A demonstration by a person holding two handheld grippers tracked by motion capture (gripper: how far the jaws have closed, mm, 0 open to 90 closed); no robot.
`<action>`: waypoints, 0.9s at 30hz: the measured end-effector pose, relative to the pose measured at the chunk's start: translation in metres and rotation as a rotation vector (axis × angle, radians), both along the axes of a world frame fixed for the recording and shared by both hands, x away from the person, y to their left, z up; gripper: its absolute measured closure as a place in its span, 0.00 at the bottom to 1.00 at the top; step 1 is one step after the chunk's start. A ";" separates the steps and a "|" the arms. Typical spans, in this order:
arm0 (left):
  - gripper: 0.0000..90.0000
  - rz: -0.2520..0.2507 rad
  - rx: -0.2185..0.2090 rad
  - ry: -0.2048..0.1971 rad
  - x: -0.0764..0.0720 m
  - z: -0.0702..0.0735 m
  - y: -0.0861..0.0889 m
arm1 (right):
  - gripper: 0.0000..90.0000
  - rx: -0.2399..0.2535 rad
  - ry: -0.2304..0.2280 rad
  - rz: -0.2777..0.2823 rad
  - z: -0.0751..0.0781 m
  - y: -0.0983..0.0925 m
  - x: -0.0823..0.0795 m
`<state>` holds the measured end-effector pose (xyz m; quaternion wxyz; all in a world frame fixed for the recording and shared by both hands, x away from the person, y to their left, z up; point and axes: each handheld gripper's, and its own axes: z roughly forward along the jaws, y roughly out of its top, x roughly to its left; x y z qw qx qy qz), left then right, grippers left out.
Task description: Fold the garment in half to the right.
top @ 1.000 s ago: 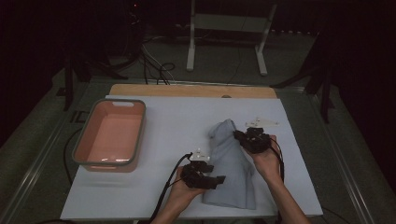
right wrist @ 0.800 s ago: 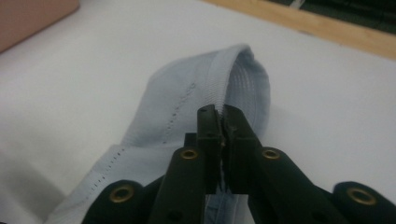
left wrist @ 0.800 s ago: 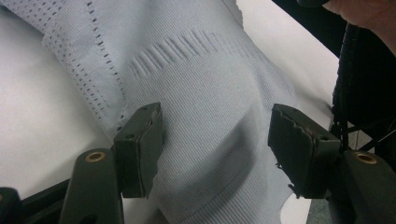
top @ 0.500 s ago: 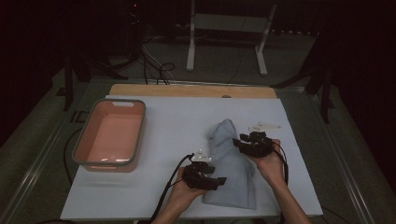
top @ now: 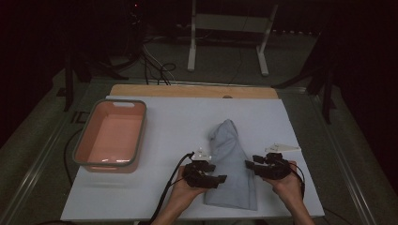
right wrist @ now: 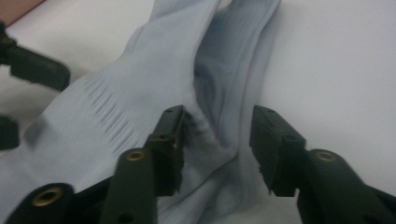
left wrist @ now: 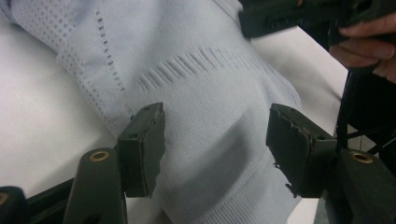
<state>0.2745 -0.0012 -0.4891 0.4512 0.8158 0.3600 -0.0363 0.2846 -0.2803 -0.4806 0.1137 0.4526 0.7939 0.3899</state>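
A: Left tongs point(top: 220, 178) sit part open over the pale blue knit cloth point(top: 232, 168), pads clear of it. Right tongs point(top: 249, 164) have just been opening, a fold between the jaws, unpinched.

B: Cloth's long axis runs near to far on the white surface point(top: 178, 126), narrow end pointing away. Gripper views show its ribbed slits; the high view shows the pink plastic tub point(top: 111, 136) far left, bare surface between, cloth's wide end near the front edge.

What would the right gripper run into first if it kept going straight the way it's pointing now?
The right gripper would most likely meet the pale blue knit garment first: a raised fold of it lies between the open jaws, just ahead of the pads. Beyond it, farther off, is the left gripper. Depth is hard to judge.
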 end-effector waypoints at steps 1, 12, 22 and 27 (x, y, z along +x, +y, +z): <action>0.45 -0.003 0.001 -0.002 0.001 0.001 -0.001 | 0.70 0.014 0.020 0.009 -0.002 -0.001 0.000; 0.57 -0.054 0.029 -0.017 0.004 0.001 -0.021 | 0.98 0.009 -0.042 0.001 0.015 -0.007 -0.010; 0.57 -0.080 0.059 -0.004 0.003 -0.007 -0.039 | 0.93 -0.086 -0.059 -0.040 0.012 -0.011 -0.018; 0.57 -0.080 0.060 0.003 0.004 -0.008 -0.040 | 0.60 -0.088 -0.093 -0.041 0.013 -0.003 -0.033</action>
